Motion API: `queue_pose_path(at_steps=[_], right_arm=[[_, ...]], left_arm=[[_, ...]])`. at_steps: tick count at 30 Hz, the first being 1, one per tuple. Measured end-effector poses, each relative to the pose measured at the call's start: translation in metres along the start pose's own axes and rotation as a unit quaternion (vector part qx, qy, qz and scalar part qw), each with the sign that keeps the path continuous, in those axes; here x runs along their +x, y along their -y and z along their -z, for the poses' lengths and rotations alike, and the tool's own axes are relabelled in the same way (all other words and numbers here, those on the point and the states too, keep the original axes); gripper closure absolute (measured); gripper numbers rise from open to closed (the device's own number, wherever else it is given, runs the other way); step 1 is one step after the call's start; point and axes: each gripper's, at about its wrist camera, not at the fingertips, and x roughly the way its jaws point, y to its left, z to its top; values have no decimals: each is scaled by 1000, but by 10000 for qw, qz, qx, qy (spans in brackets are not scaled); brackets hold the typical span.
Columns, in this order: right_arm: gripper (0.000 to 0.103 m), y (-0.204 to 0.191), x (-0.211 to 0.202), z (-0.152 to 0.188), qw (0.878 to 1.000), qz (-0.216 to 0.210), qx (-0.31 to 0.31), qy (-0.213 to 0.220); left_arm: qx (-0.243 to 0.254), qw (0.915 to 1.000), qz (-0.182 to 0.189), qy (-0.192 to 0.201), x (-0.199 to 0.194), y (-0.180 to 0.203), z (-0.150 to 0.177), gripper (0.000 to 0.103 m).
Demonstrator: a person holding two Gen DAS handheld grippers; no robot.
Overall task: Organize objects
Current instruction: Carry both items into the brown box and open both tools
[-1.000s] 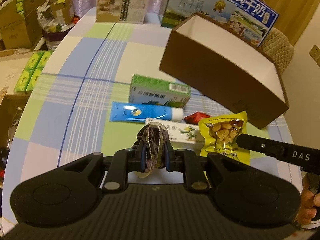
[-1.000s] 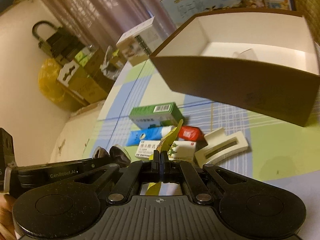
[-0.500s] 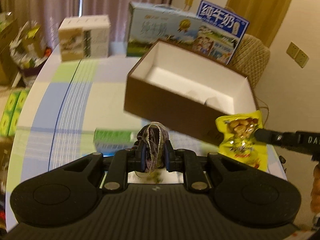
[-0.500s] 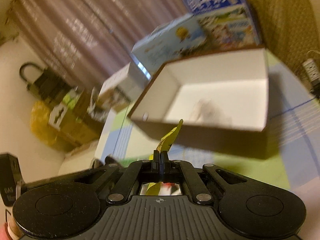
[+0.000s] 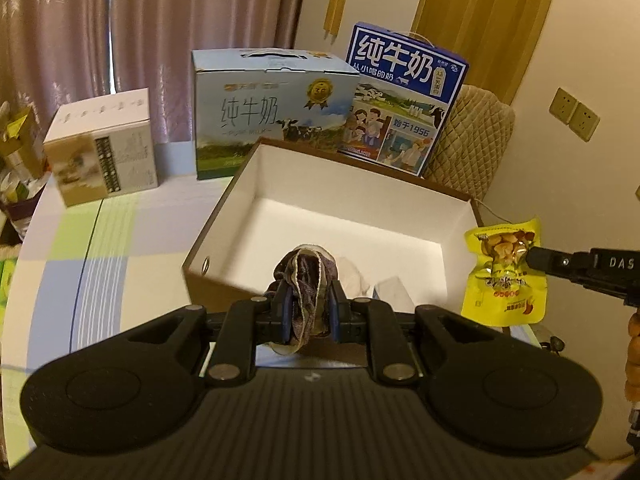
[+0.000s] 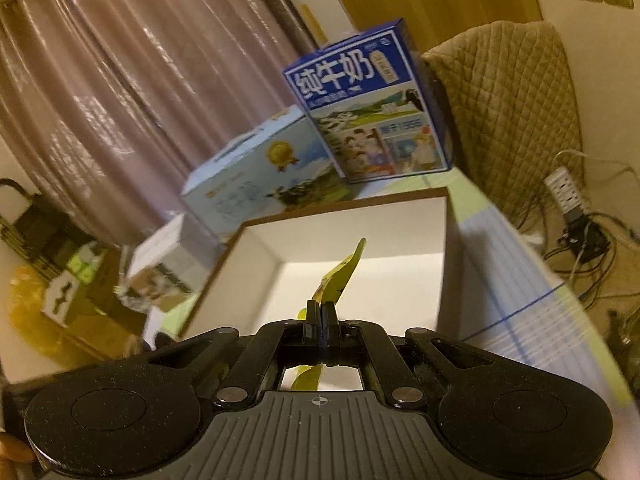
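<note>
My left tongs [image 5: 307,307] are pinching a bunched dark purple-brown cloth bundle [image 5: 306,276], held over the near wall of the open brown cardboard box with white inside [image 5: 224,220]. My right tongs [image 6: 319,314] are pressed together on a yellow plastic snack packet of nuts [image 5: 505,272], which hangs beside the box's right end in the left view and points edge-on over the box's white floor in the right view. The box sits on the checked-cloth counter [image 5: 104,248], in front of a pale blue milk carton [image 5: 272,108] and a dark blue milk carton [image 5: 404,96].
</note>
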Motion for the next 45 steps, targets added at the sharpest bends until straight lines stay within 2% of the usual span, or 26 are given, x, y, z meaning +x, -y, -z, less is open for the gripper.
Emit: queue_pose_path(at_steps=[7, 15, 20, 25, 26, 28, 29, 30, 35, 40, 45], right_arm=[[103, 7, 44, -9, 9976, 543, -323, -300], [103, 7, 96, -5, 9885, 1031, -868, -684], [103, 0, 114, -2, 9797, 1304, -1290, -813], [102, -5, 117, -1, 9758, 1334, -1514, -845], [96, -5, 116, 0, 9758, 1328, -1528, -825], [75, -5, 113, 2, 9769, 1295, -1502, -803], [58, -5, 111, 3, 9775, 1275, -1497, -765], [48, -5, 108, 4, 9779, 1258, -1512, -702], [46, -9, 99, 8, 9797, 1186, -1489, -631], [45, -10, 88, 14, 9809, 1119, -1472, -607], [45, -14, 74, 19, 9832, 1024, -1407, -546]], left_arm=[[281, 9992, -156, -240, 44, 8, -18, 88], [469, 9970, -327, -518, 87, 11, -25, 88], [479, 9958, -398, -678, 106, 10, -23, 88], [464, 9949, -426, -789, 116, 10, -21, 88], [468, 9947, -429, -803, 118, 10, -21, 88], [504, 9945, -434, -815, 120, 12, -22, 86], [514, 9944, -430, -816, 121, 13, -22, 83], [519, 9944, -429, -812, 121, 13, -21, 83], [521, 9947, -454, -766, 119, 14, -20, 69], [497, 9955, -445, -666, 107, 12, -20, 60], [463, 9965, -388, -574, 87, 10, -16, 56]])
